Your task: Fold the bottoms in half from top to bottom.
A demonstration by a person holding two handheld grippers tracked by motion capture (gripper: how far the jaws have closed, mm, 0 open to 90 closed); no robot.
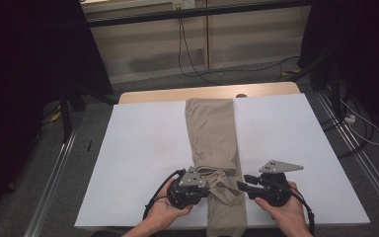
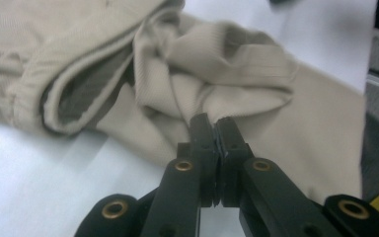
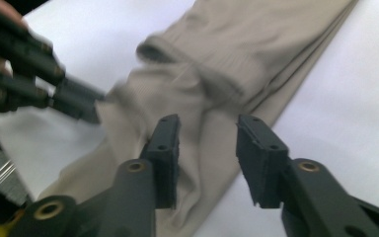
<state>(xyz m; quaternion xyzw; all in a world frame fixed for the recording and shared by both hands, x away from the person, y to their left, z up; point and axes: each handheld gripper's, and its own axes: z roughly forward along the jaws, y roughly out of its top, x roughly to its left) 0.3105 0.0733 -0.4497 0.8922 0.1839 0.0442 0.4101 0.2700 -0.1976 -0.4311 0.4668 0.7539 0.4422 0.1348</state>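
- Right, my left claw (image 2: 216, 129) is closed tight, its two black jaws pressed together on a pinch of the beige trousers (image 1: 214, 131), at a bunched fold near their ribbed cuff (image 2: 34, 98).
- In the high view the left claw (image 1: 208, 190) sits at the left edge of the trousers, close to the near end of the cloth, with my left hand (image 1: 165, 210) wrapped round its body.
- My right claw (image 3: 207, 143) stands wide open, a clear gap between the jaws, and grips nothing; the trousers lie just under and beyond its tips.
- In the high view the right claw (image 1: 242, 185) hovers at the right edge of the trousers, level with the left one, and my right hand (image 1: 285, 210) holds it from below.
- The trousers lie folded in a long narrow strip down the middle of the white bench (image 1: 143, 148), from its far edge to its near edge, where the cloth hangs over.
- Between the two claws the cloth is rumpled into a loose knot of folds; farther from me it lies flat and smooth.
- Beyond the far end of the trousers a bare wooden strip (image 1: 153, 95) of the bench top shows, and past it a black cable (image 1: 187, 54) trails over the floor.
- Nothing stands between either claw and the cloth.
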